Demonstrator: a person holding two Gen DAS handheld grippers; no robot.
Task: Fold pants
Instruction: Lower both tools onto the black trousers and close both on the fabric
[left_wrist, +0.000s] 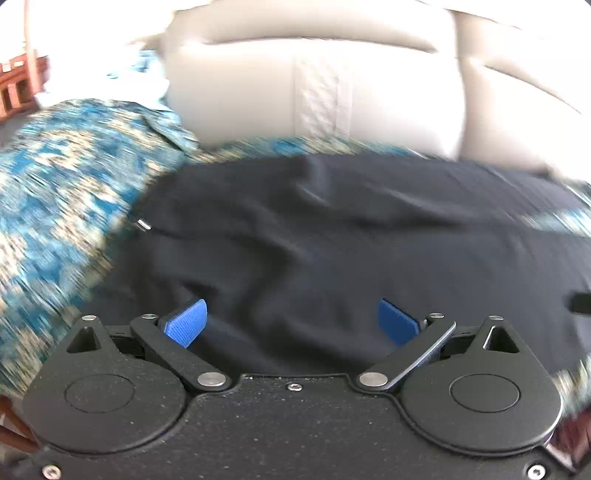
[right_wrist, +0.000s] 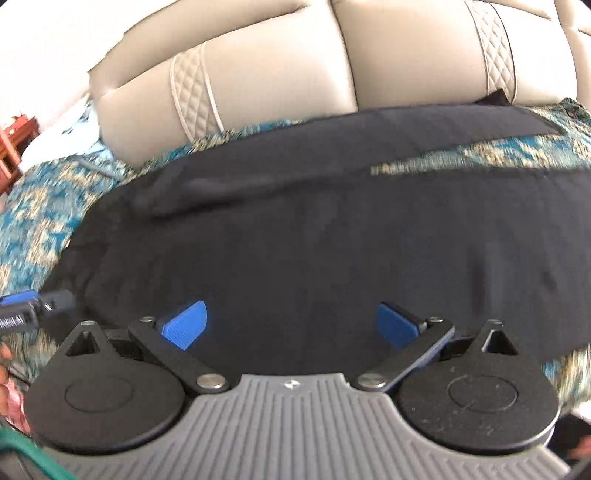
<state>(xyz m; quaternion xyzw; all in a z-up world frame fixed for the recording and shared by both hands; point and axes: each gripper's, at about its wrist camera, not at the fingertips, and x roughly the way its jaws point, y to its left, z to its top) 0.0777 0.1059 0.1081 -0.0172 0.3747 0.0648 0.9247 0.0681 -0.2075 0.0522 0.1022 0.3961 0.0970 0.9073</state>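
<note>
Dark navy pants (left_wrist: 332, 229) lie spread and wrinkled over a blue and cream patterned cover (left_wrist: 62, 177). My left gripper (left_wrist: 291, 323) hovers open just above the near edge of the cloth, blue pads wide apart, nothing between them. In the right wrist view the same pants (right_wrist: 314, 240) stretch across the frame, one leg (right_wrist: 461, 125) running off to the far right with a strip of cover showing between the legs. My right gripper (right_wrist: 291, 325) is open over the near hem. The left gripper's tip (right_wrist: 26, 299) shows at the left edge.
A beige leather sofa back (left_wrist: 314, 85) rises directly behind the pants, with quilted strips (right_wrist: 195, 96). Wooden furniture (left_wrist: 18, 85) stands at the far left. A person's hand (right_wrist: 5, 354) shows at the left edge of the right wrist view.
</note>
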